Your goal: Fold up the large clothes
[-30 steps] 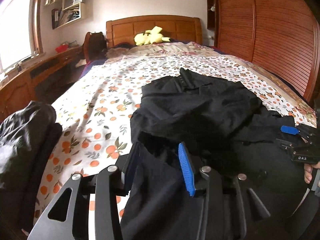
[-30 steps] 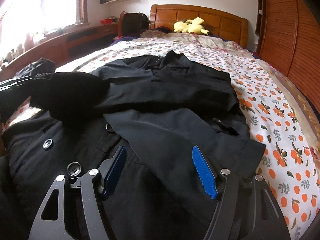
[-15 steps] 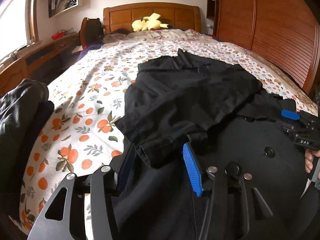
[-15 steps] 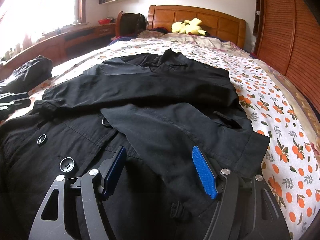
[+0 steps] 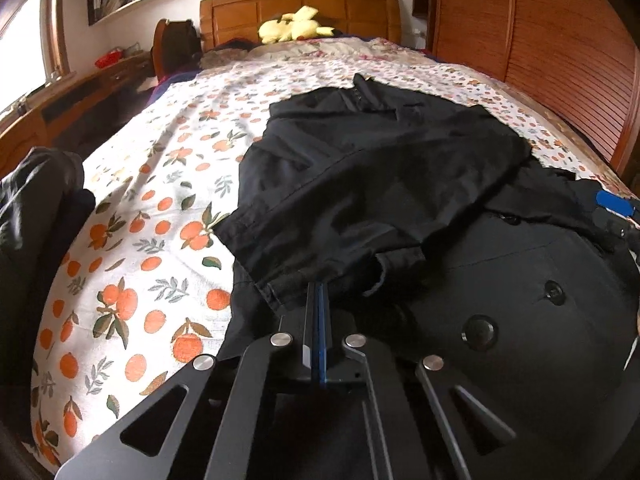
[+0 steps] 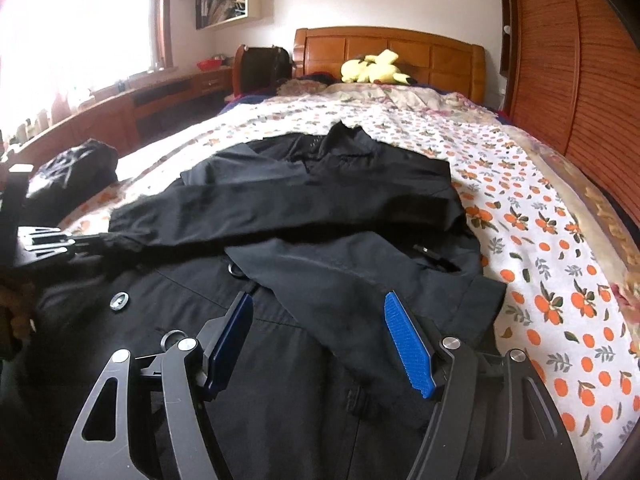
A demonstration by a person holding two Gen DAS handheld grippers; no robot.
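Since a second ago, we see left tool (image 5: 318, 292) pressed together, empty, above black coat (image 5: 400, 184) on bed (image 5: 160, 184); right tool (image 6: 320, 320) spread.

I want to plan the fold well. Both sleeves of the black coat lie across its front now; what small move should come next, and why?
Probably lower the right gripper onto the near coat hem and close. Its jaws stand open above the cloth, holding nothing, while the left gripper is shut at the left sleeve cuff.
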